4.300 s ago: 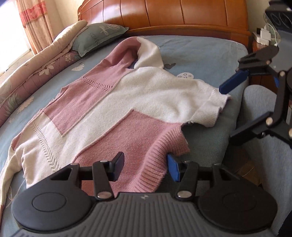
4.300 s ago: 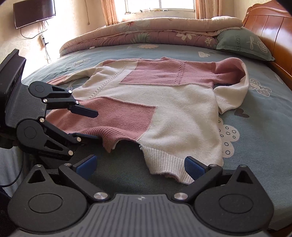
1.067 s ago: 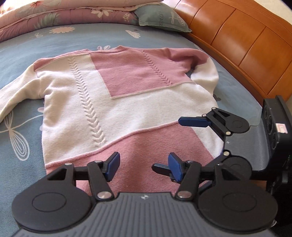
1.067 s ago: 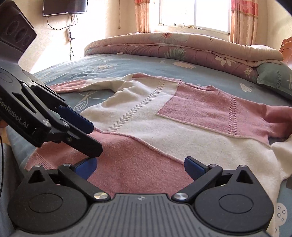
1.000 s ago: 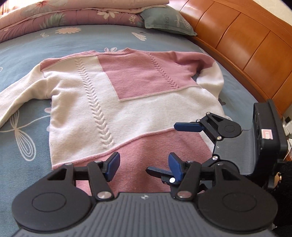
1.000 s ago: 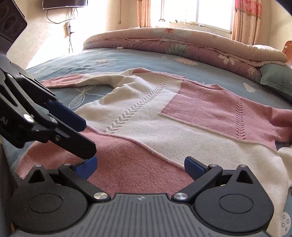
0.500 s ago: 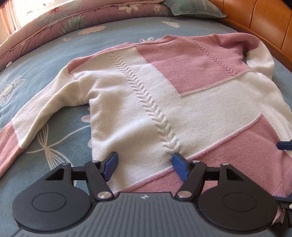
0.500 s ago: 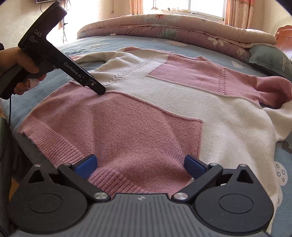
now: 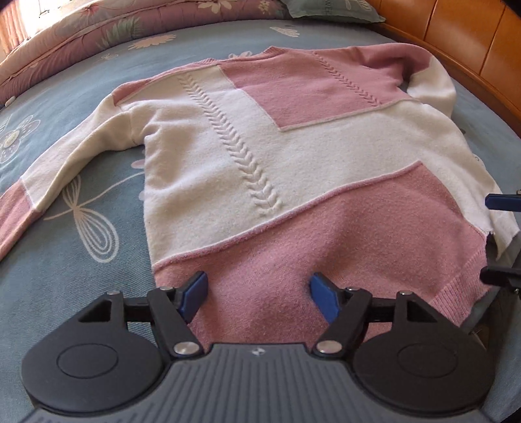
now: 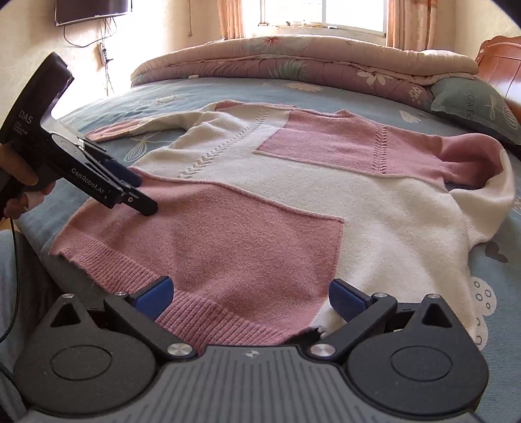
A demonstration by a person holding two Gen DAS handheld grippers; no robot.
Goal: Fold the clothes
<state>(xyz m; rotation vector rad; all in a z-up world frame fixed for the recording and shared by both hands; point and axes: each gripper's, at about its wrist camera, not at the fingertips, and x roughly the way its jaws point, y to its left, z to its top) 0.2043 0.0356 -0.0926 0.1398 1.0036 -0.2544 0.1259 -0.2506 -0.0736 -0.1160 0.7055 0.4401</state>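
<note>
A pink and cream knit sweater (image 9: 293, 156) lies flat, front up, on the blue bedsheet (image 9: 81, 260). One sleeve (image 9: 49, 182) stretches out to the left; the other sleeve (image 9: 433, 81) is bent back near the headboard. My left gripper (image 9: 259, 293) is open just above the pink lower panel, near the sweater's left side. From the right wrist view the left gripper (image 10: 140, 193) hovers over that same panel, held by a hand (image 10: 19, 192). My right gripper (image 10: 250, 294) is open over the ribbed hem (image 10: 211, 319) at the bed's near edge. Its blue fingertips (image 9: 501, 201) show at the right border.
A folded floral quilt (image 10: 293, 61) runs along the far side of the bed, with a grey-green pillow (image 10: 472, 107) beside it. The wooden headboard (image 9: 472, 35) borders the right. A wall television (image 10: 91, 9) and a window (image 10: 325, 13) lie beyond.
The left gripper has slid left along the sweater's lower panel, away from the right gripper. The right gripper has dropped closer to the hem. Both stay open.
</note>
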